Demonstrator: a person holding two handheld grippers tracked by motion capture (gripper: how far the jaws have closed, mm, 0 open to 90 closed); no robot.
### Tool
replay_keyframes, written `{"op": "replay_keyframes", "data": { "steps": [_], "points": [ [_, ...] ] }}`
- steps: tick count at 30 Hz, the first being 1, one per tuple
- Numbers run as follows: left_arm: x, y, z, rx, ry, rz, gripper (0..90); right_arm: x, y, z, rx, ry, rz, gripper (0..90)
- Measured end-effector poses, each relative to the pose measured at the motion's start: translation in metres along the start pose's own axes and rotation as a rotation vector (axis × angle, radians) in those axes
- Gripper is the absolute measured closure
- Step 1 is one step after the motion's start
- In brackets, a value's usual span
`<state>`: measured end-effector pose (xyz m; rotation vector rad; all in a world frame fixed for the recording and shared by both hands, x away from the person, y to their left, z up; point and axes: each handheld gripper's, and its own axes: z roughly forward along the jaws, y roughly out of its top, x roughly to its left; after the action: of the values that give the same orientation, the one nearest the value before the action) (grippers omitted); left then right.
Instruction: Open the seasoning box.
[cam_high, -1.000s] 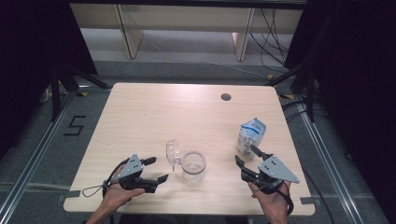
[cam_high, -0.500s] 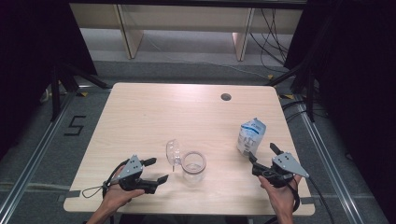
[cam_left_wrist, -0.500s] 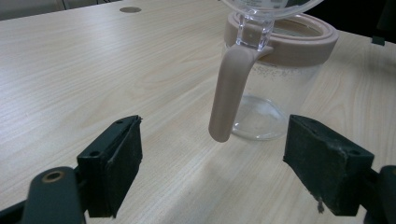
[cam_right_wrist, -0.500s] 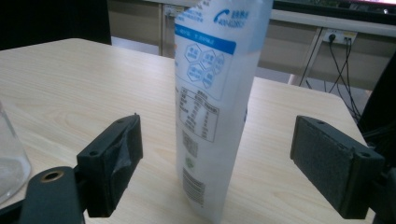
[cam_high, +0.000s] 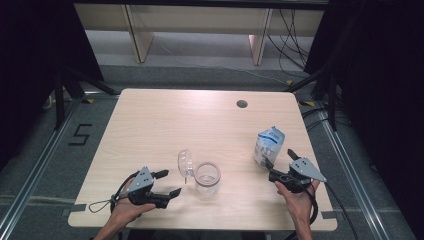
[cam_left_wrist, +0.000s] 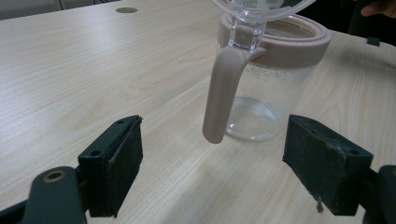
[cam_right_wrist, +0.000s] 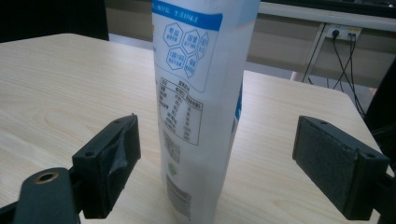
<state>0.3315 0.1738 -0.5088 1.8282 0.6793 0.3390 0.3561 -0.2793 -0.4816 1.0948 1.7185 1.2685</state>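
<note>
A clear jar (cam_high: 207, 178) with a pinkish rim stands near the table's front middle, its clear lid (cam_high: 185, 164) tipped up on the left. In the left gripper view the jar (cam_left_wrist: 275, 88) and its pink handle (cam_left_wrist: 223, 93) sit just ahead of my open left gripper (cam_left_wrist: 233, 172), untouched. In the high view the left gripper (cam_high: 172, 182) lies left of the jar. A white and blue bag (cam_high: 270, 145) stands upright at the right. My right gripper (cam_high: 280, 164) has just been opening. The bag (cam_right_wrist: 201, 93) rises between its spread pads (cam_right_wrist: 112, 158), which do not press on it.
The light wood table (cam_high: 165, 125) has a round cable hole (cam_high: 242, 104) near its far edge. Cables trail from both grippers over the front edge. Metal rails and dark floor flank the table, and shelving legs stand behind it.
The right hand has shifted to the right, toward the table's right edge, and its jaws stand wider. The bag, the jar and the left gripper have stayed put.
</note>
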Motion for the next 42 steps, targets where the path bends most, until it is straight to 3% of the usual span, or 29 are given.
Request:
{"op": "replay_keyframes", "data": {
  "steps": [4,5,9,10,15,16,17,20,22,42],
  "points": [
    [-0.001,0.001,-0.001,0.003,0.008,-0.019,19.1,-0.001,-0.003,0.011,0.032,0.011,-0.017,15.7],
    [0.000,0.001,-0.001,0.002,0.007,0.000,19.1,0.000,-0.004,0.013,0.026,0.007,-0.019,15.6],
    [-0.001,0.001,-0.001,0.004,0.005,-0.001,19.1,0.001,-0.008,0.023,0.041,0.038,-0.021,15.7],
    [-0.001,0.001,-0.001,0.004,0.003,-0.008,19.1,0.001,-0.009,0.025,0.041,0.020,-0.030,15.8],
    [-0.001,0.001,-0.001,0.003,0.002,-0.002,19.2,0.002,-0.011,0.035,0.047,0.030,-0.027,15.9],
    [-0.002,0.001,0.000,0.002,0.001,-0.012,19.2,0.003,-0.012,0.035,0.050,0.014,-0.024,16.1],
    [-0.002,0.001,-0.001,0.007,0.005,-0.017,19.2,0.002,-0.012,0.037,0.052,0.022,-0.041,16.4],
    [-0.002,0.001,0.000,0.004,0.001,-0.018,19.2,0.002,-0.013,0.041,0.052,0.033,-0.027,16.8],
    [-0.001,0.001,0.001,-0.003,-0.008,-0.003,19.2,0.001,-0.015,0.044,0.048,0.031,-0.030,17.4],
    [-0.003,0.000,0.002,0.025,-0.009,-0.009,18.4,0.004,-0.018,0.060,0.055,0.038,-0.029,23.4]
  ]
}}
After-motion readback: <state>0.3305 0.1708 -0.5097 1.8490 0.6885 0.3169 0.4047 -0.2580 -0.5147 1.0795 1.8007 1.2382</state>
